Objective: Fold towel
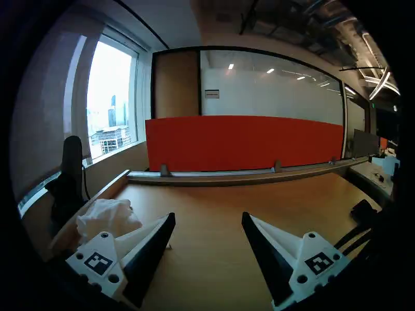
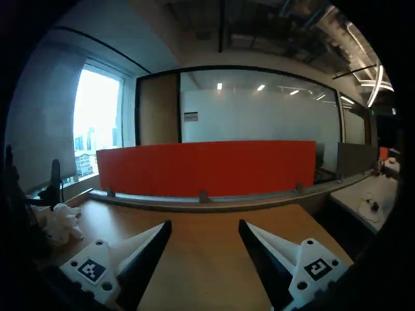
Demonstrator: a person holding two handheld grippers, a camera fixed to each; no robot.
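Towel (image 1: pixel 108 217): white, crumpled on the desk (image 1: pixel 207 197), just past the left gripper (image 1: pixel 207 215)'s left finger. Left gripper wide apart, empty. Right gripper (image 2: pixel 204 223) wide apart, empty, with the towel (image 2: pixel 59 222) well off to its left. Square markers (image 1: pixel 98 262) on the fingers. Wall sign (image 1: pixel 211 94) too small to read.

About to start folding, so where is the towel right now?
In the left gripper view the crumpled white towel lies at the left edge of the wooden desk, below the window, just ahead and left of the left gripper.
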